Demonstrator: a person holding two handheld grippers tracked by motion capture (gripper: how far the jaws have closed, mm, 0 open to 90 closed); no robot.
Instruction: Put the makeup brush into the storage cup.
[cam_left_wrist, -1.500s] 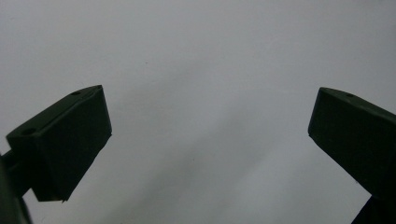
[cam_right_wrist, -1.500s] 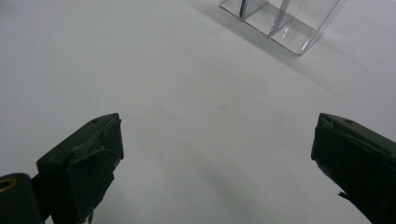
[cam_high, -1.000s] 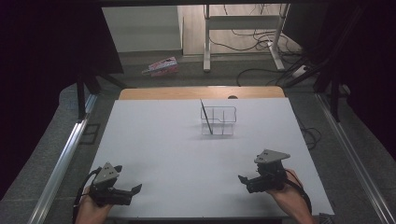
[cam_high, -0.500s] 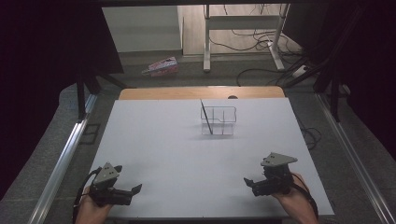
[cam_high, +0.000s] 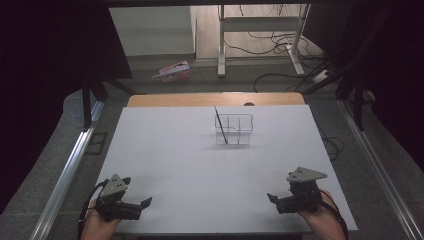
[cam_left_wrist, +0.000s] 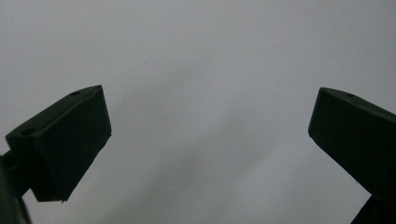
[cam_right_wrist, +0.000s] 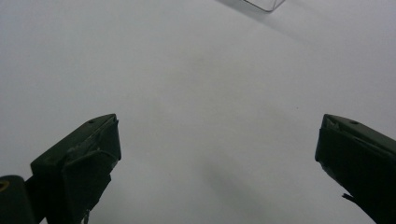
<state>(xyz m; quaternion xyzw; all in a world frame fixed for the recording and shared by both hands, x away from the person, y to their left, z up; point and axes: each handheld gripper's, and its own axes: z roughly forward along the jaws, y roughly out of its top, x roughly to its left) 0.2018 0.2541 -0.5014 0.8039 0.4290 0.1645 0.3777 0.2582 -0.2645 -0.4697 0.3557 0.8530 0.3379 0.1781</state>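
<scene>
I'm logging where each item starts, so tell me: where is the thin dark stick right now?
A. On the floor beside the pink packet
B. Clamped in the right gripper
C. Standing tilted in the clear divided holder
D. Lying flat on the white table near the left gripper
C: in the high view the dark stick leans in the left part of the clear holder, its top poking above the rim, far from both open grippers.

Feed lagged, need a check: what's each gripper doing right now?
Left gripper: open, holding nothing, over bare table.
Right gripper: open, holding nothing, over bare table.
</scene>
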